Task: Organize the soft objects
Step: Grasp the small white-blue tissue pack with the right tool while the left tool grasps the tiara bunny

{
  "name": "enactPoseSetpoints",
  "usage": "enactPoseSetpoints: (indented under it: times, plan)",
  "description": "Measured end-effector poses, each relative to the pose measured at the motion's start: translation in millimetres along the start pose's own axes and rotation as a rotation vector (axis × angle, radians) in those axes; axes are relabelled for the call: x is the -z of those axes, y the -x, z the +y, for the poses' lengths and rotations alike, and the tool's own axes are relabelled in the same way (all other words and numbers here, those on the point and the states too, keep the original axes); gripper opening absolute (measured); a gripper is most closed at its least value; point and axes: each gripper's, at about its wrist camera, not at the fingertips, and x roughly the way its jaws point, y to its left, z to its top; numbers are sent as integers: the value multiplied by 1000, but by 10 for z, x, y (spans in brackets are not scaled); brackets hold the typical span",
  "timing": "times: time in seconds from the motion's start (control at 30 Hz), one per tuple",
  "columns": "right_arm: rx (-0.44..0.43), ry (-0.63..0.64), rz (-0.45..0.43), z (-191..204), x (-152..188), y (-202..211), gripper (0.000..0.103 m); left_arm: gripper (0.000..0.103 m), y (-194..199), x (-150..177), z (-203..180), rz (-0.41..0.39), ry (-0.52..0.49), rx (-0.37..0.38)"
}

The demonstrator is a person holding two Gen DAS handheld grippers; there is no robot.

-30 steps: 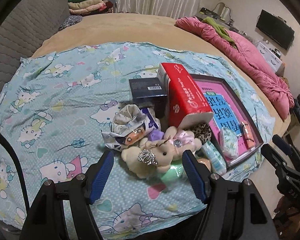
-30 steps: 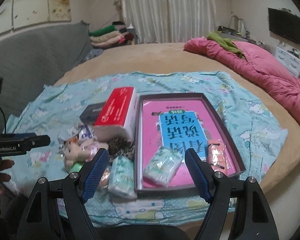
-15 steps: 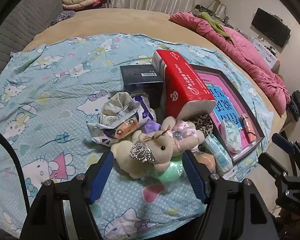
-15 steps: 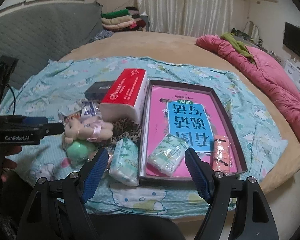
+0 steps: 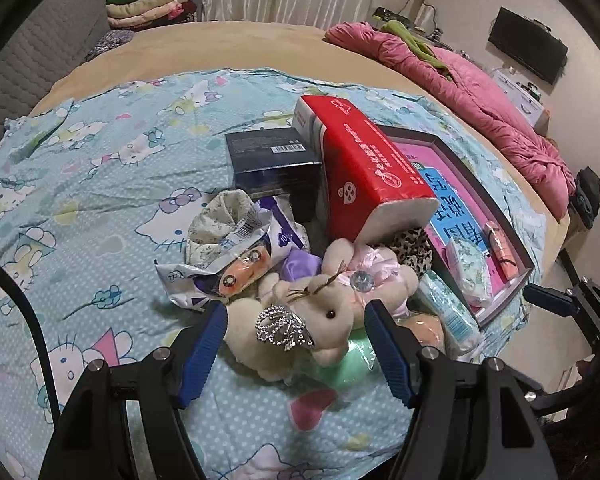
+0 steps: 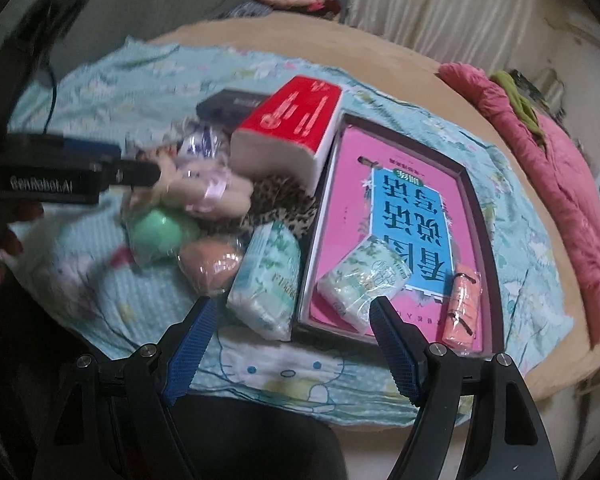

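1. While both tools stand wide open and grip nothing, most of the sorting looks undone: soft things lie heaped on a cartoon-cat sheet spread over a round bed.
2. The left tool hovers with its blue fingers on either side of a cream plush toy wearing a sparkly tiara; whether they touch it cannot be told.
3. Around the plush toy, near the sheet's front edge, lie a green ball, a peach ball, a leopard-print cloth, crumpled wrappers and a small floral pouch.
4. A red tissue pack leans over the heap, with a dark box behind it toward the middle of the sheet.
5. A shallow dark tray with a pink book cover as its floor sits at the sheet's right edge.
6. Inside the tray, near its front rim, lie one green tissue packet and an orange packet; these seem already sorted.
7. A second green tissue packet lies just outside the tray's left wall.
8. The right tool hangs above the sheet's front edge, before that packet and the tray; its view is blurred.
9. Likely left: moving the plush toy, the balls and the outside packet into the tray.
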Motion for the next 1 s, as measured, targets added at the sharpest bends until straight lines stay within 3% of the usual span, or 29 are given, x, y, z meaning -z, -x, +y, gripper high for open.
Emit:
enactPoseSetpoints:
  times: [0.27,0.43,0.53,0.7,0.8,1.0]
  plan:
    - [73,108,80,103,-29,-280,78,70,-99,-21,-36,19,-49,41]
    - [89,150,66,148,-54,-377,73,70,-172,-55,-41,32,-62,81]
    - [94,152,47,147,-74,-409,62,70,-200,-81,-50,29,-71,98]
    - [37,107,9,77,-103,-416,31,70,-246,-92,-33,39,-53,166]
    - [-14,45,3,-20,-96,-408,32,70,-267,-89,-60,43,-71,173]
    - [-65,4,-29,-96,-62,-327,42,70,-292,-90,-71,46,-73,175]
